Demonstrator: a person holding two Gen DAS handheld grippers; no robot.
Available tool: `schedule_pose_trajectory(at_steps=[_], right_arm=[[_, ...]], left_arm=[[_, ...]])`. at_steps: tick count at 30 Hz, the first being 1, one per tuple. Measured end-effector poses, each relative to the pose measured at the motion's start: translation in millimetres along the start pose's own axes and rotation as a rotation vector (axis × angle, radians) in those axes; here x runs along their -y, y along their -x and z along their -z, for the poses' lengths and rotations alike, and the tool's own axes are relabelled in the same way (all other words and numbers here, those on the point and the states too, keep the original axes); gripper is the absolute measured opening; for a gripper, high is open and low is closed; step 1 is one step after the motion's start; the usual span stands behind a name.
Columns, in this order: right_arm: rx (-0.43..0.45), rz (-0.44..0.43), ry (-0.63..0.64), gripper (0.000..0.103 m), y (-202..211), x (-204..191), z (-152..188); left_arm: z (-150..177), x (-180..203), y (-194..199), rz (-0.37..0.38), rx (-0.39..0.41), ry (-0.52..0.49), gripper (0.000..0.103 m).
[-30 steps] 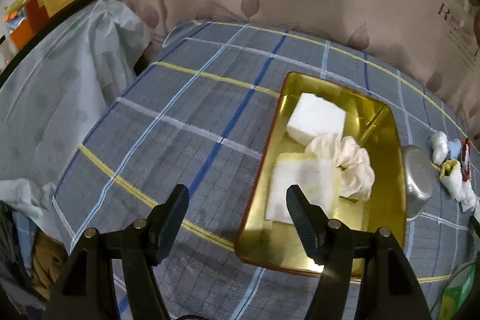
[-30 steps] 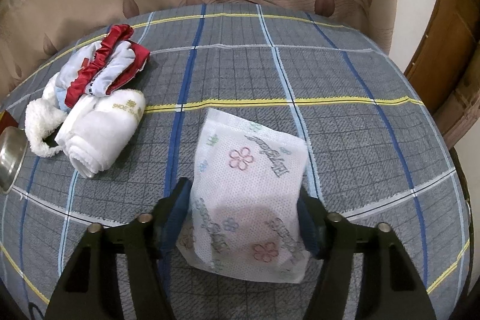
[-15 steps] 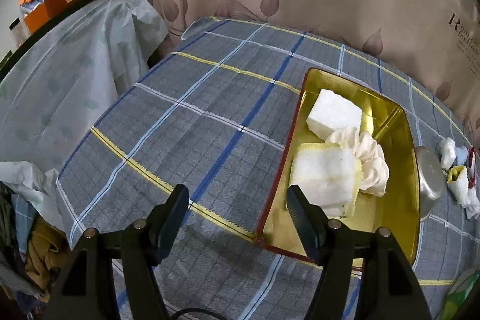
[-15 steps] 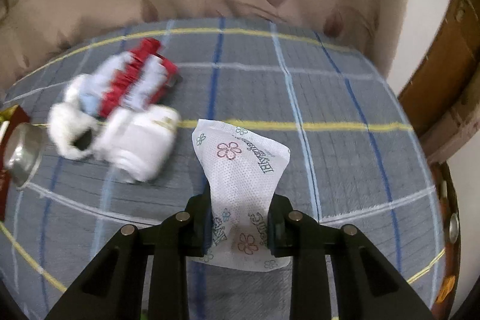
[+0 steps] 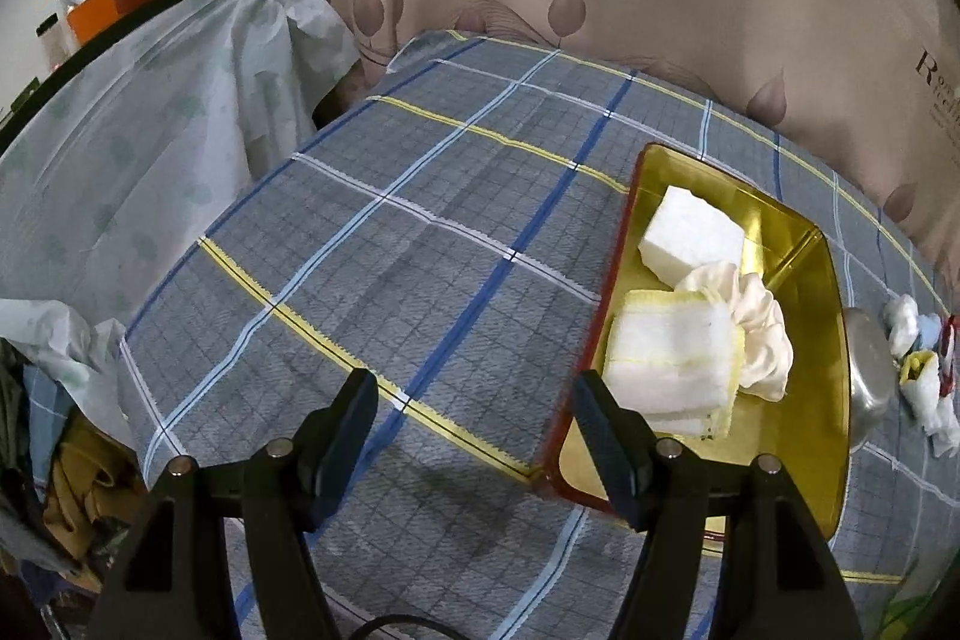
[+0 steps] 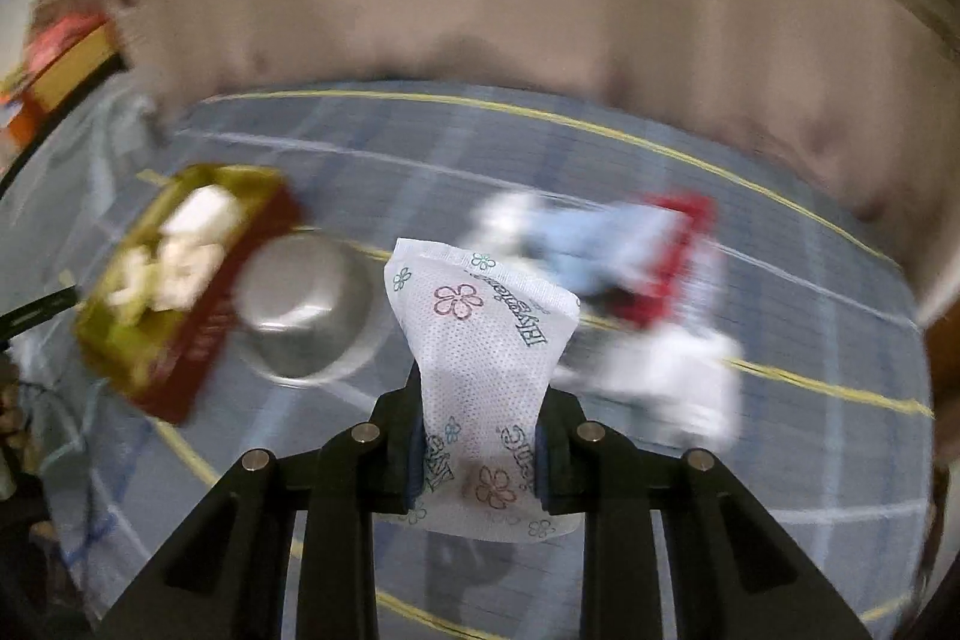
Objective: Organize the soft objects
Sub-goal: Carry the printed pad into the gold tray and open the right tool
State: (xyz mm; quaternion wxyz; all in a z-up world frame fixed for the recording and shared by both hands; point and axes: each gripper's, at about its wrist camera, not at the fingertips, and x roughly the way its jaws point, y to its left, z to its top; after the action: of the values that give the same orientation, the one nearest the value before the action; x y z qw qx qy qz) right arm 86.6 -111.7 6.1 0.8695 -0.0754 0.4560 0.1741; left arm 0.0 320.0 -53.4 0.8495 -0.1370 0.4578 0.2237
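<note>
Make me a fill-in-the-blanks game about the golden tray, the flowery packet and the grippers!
1. The right gripper is squeezing a white packet printed with little ____.
2. The left gripper is open and holds ____.
3. The ruffled cream scrunchie lies inside the ____ tray.
4. Beside the tray sits a shiny ____ bowl.

Missing words: flowers; nothing; golden; metal
</note>
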Motion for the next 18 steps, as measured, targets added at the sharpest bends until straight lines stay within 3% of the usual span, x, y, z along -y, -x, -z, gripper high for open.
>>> schedule_pose_trajectory(at_steps=[7, 18], right_arm=[[-0.008, -0.146, 0.121, 0.025, -31.7, -102.6, -10.5], [-0.007, -0.248, 0.241, 0.025, -65.8, -195.3, -25.3]], left_arm=[[-0.7, -2.0, -1.2, -0.011, 0.0, -0.001, 0.069], [-3.6, -16.8, -0.5, 0.002, -0.008, 0.071, 0.069]])
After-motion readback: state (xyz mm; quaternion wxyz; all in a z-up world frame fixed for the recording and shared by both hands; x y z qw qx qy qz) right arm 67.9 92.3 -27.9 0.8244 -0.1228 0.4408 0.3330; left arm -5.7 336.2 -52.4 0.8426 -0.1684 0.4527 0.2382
